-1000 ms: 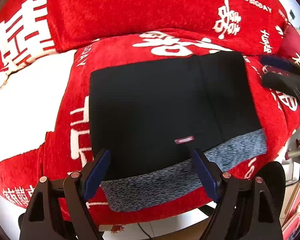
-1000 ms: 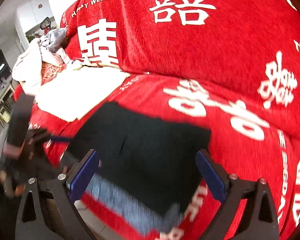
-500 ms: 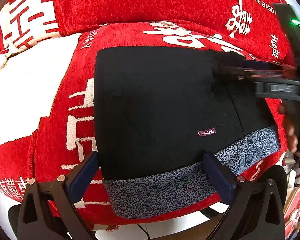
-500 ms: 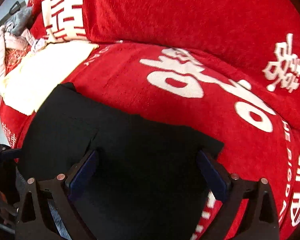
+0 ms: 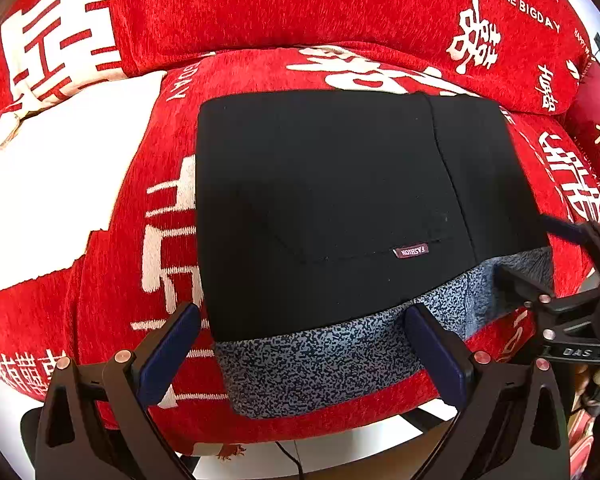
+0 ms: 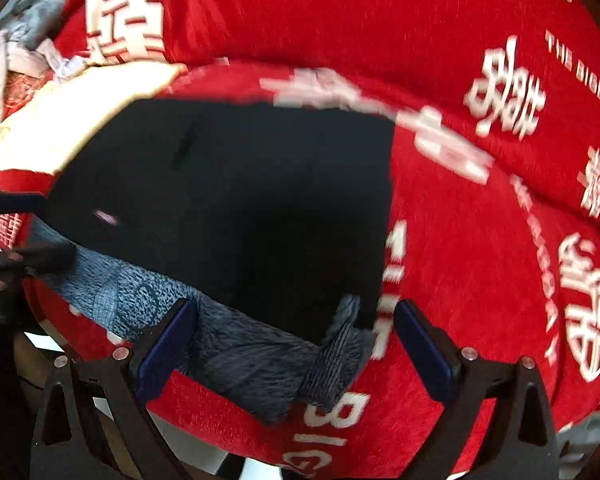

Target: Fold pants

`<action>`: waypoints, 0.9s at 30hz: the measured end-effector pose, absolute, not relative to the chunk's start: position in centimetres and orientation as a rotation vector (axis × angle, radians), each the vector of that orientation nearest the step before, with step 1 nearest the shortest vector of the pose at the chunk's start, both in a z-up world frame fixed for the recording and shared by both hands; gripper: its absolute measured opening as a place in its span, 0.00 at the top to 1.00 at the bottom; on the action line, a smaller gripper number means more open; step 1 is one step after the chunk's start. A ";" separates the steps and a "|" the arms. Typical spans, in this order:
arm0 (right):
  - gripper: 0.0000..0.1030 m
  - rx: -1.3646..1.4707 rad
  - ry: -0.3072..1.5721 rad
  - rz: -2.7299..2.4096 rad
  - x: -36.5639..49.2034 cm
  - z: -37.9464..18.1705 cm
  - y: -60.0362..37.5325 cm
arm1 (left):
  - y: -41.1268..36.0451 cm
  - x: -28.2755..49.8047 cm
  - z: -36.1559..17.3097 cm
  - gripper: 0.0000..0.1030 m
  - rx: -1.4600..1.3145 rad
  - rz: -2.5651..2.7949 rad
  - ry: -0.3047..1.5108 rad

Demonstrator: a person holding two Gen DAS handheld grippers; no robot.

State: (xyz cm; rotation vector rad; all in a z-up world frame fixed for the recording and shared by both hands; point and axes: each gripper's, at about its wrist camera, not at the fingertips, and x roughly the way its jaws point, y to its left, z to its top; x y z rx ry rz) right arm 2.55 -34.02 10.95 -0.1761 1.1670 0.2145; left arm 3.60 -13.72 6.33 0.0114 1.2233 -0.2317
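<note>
Pants [image 5: 332, 208], folded into a black rectangle, lie on the red sofa seat [image 5: 112, 272] with the grey waistband [image 5: 324, 360] draped over its front edge, long axis running along that edge. Left tongs [image 5: 300, 344] hover apart over the waistband's left end. Right tongs [image 6: 296, 340] (view blurred) also stand apart, empty, at the right front corner, equally near.

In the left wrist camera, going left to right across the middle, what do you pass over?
White cloth → red sofa cover → black pants → FASHION label → right claw.
</note>
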 end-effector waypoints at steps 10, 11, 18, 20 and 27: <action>0.03 0.056 1.117 0.221 0.6 14.2 -38.0 | -11.0 2.8 7.5 0.01 -0.029 -0.239 1.195; 0.03 0.055 1.108 0.208 0.5 14.6 -38.1 | -10.7 2.8 7.5 0.01 -0.034 -0.226 1.185; 0.02 -0.085 1.081 0.169 0.1 13.4 -34.2 | -9.8 2.4 4.3 0.00 -0.026 -0.156 1.264; 0.02 -0.117 1.187 0.164 0.6 10.5 -33.4 | -10.2 2.1 4.6 0.00 -0.007 -0.184 1.254; 0.02 0.134 1.113 0.239 0.2 12.9 -38.8 | -5.8 4.4 7.9 0.01 -0.223 -0.236 1.198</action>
